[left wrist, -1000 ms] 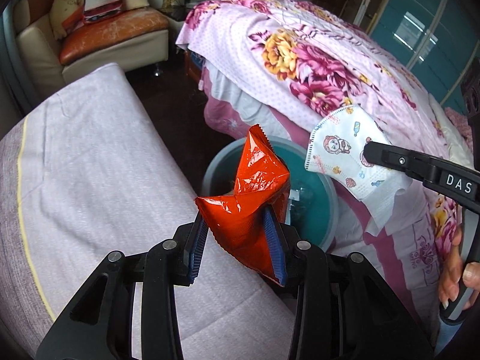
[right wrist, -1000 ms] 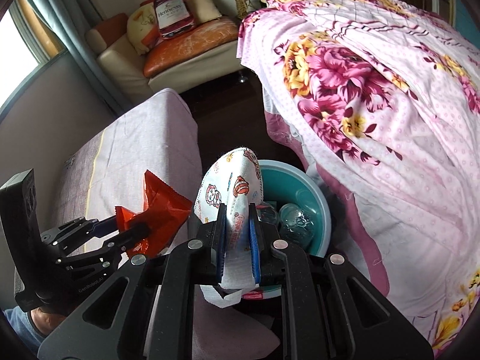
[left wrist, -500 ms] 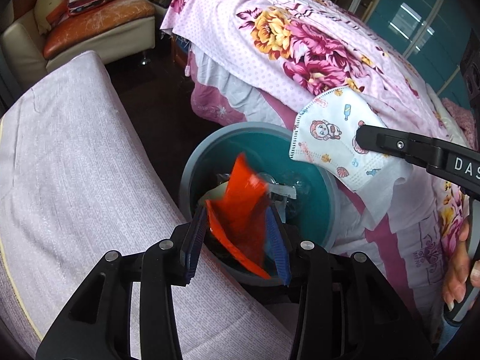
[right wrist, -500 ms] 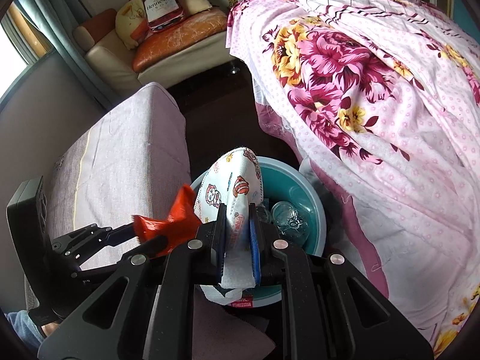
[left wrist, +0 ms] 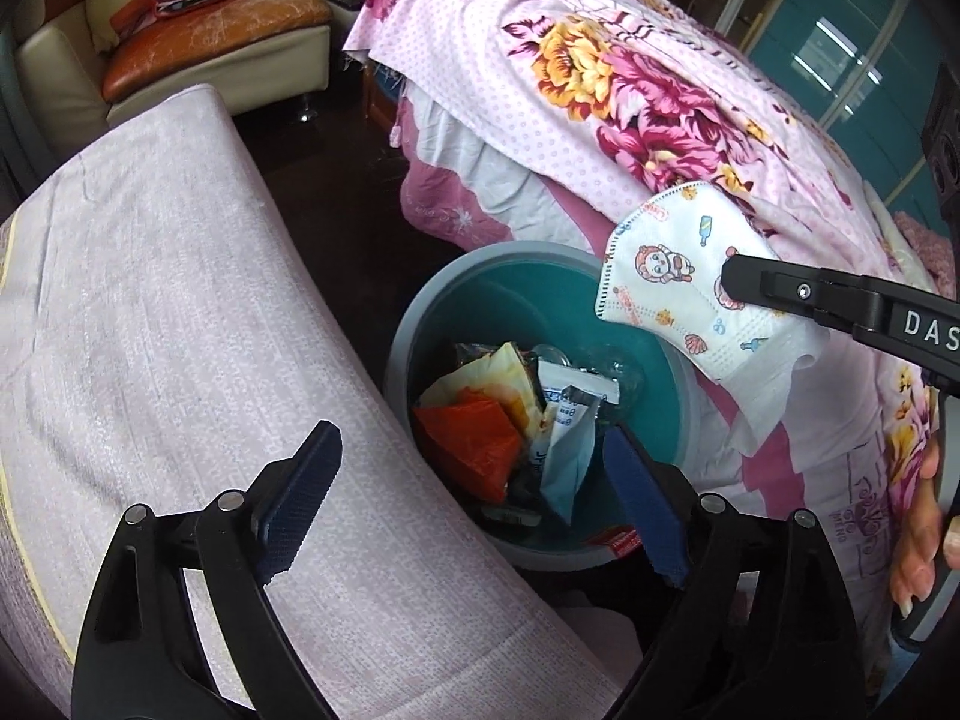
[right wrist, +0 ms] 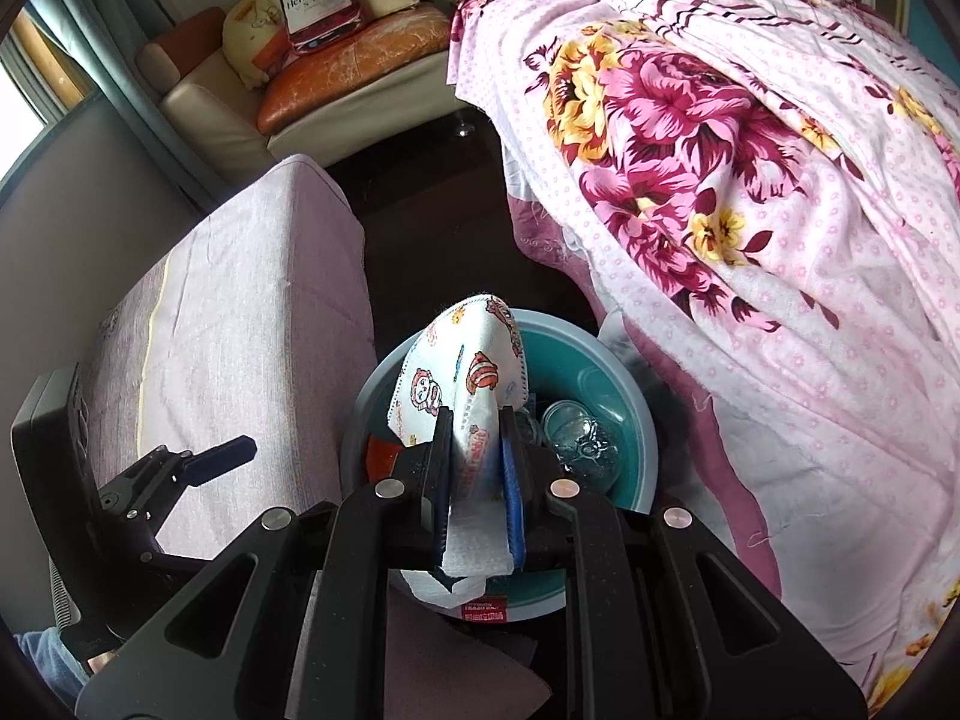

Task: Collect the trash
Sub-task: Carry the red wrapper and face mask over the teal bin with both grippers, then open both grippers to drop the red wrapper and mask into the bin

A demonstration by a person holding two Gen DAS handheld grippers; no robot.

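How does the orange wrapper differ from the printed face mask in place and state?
The orange wrapper lies crumpled inside the bin; the printed face mask hangs above it. The wrapper is free; the mask is clamped in the right gripper. Both are trash.

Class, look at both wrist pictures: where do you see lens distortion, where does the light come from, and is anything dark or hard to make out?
Left wrist view: fisheye bends the sofa edge, corners black, teal cabinet shows glare. Right wrist view: daylight enters from the window at upper left, the floor between bed and sofa is dark, the bin is partly hidden by the mask.
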